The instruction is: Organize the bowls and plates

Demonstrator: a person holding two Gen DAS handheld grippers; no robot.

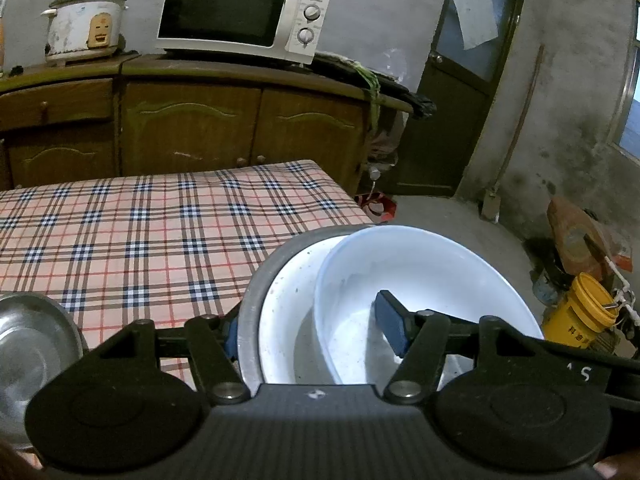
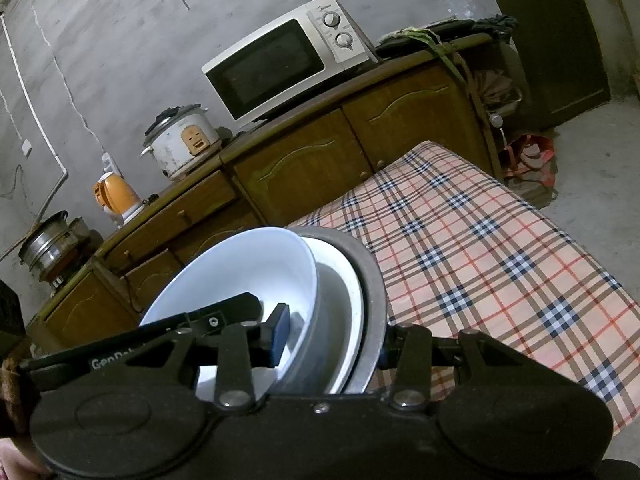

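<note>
Plain home kitchen: microwave [image 1: 242, 14] and rice cooker [image 1: 84, 26] on wooden cabinet [image 1: 192, 128], far side; checked-cloth table [image 1: 160, 232] near; bare concrete walls.

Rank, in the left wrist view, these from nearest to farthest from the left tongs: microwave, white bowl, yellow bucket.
1. White bowl: held in the left tongs, right of centre.
2. Yellow bucket: on the floor, far right.
3. Microwave: on the cabinet, by the wall.
</note>
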